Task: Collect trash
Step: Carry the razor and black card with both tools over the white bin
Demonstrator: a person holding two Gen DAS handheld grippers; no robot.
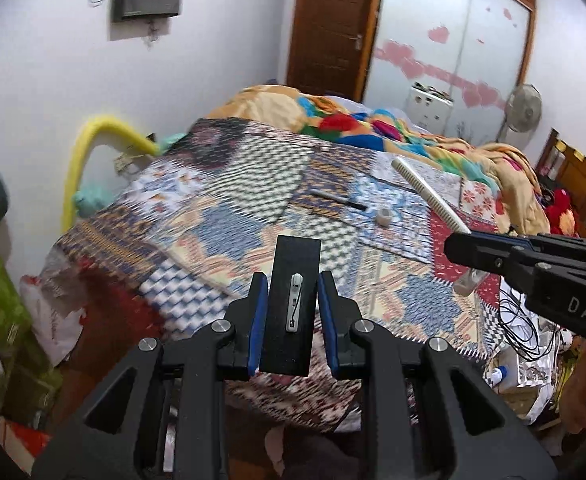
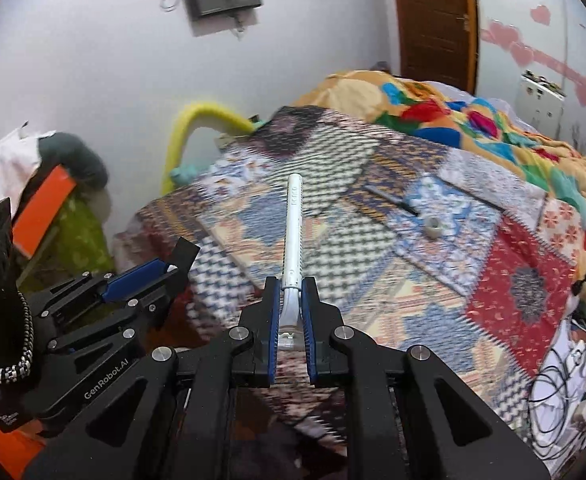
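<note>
A: Bedroom, mid-pickup. Left gripper (image 1: 289, 304), fingers narrowly apart, clamped on flat black card (image 1: 293, 300) w/ small silver clip on its face, held above the bed (image 1: 221, 208).

B: Right side?

A: Right gripper (image 2: 291, 300), fingers pinched nearly together on white razor-like stick (image 2: 294, 232), handle end between the pads, toothed head jutting fwd over the quilt.

B: Step in hand?

A: By the look of it, carry phase: both pieces lifted off the bed, no bin in either view. Next move likely calls for finding a bag or bin, then releasing w/o dropping either piece short.

B: Left behind?

A: Dark pen (image 2: 391, 200) and small white ring-shaped bit (image 2: 433, 227) on the quilt, near each other, well apart from both grippers. Prob. the next targets.

B: Any writing?

A: "GenRobot.AI" on left gripper's body, seen from right wrist view. "DAS" on right gripper's body, rest cut off. Lettering on the white stick too blurred to read.
</note>
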